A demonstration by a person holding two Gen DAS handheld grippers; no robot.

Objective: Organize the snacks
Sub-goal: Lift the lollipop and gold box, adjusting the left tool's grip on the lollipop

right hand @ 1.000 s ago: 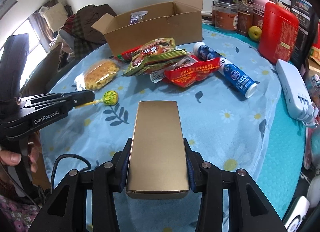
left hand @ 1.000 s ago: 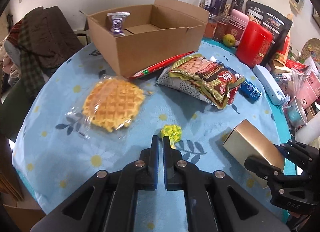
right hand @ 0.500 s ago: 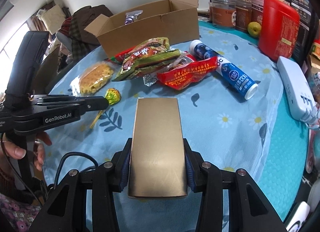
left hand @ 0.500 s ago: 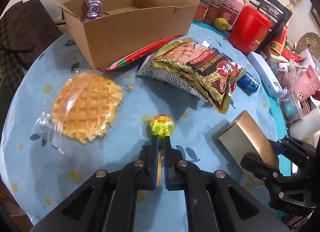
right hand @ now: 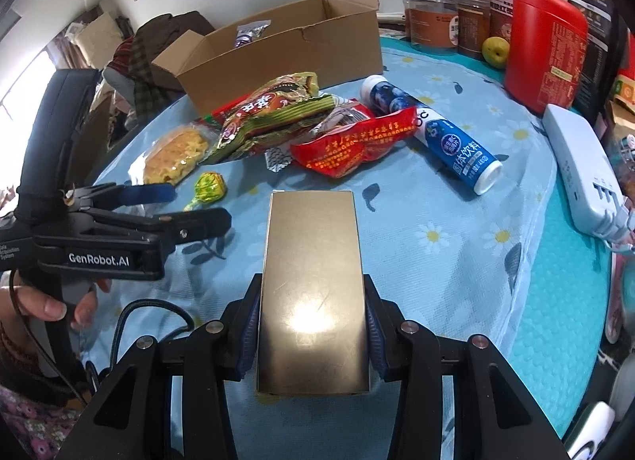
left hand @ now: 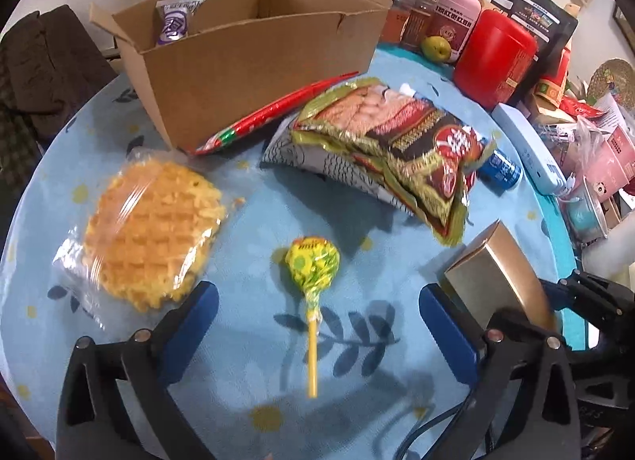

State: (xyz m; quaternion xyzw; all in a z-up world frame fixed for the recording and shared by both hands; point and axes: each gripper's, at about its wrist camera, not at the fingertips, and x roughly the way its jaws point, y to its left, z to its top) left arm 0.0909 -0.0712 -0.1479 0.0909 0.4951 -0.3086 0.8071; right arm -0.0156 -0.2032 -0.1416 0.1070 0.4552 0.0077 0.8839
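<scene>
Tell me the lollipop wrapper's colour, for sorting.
Yellow-green lollipop wrapper, yellow stick; clearest in the left wrist view.

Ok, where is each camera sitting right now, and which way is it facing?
Left wrist: on the left claw, angled down at the lollipop between its open fingers; right claw at the edge.
Right wrist: on the right claw, angled down over the gold box it grips; left claw and a hand show.
Shared: lollipop, gold box, cardboard box.

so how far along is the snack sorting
Done: one purple packet stands in the cardboard box. In hand: the right gripper clamps the gold box; the left gripper has just opened, lollipop between its jaws, ungripped. Left: waffle, noodle bag, red packet, bottle.
</scene>
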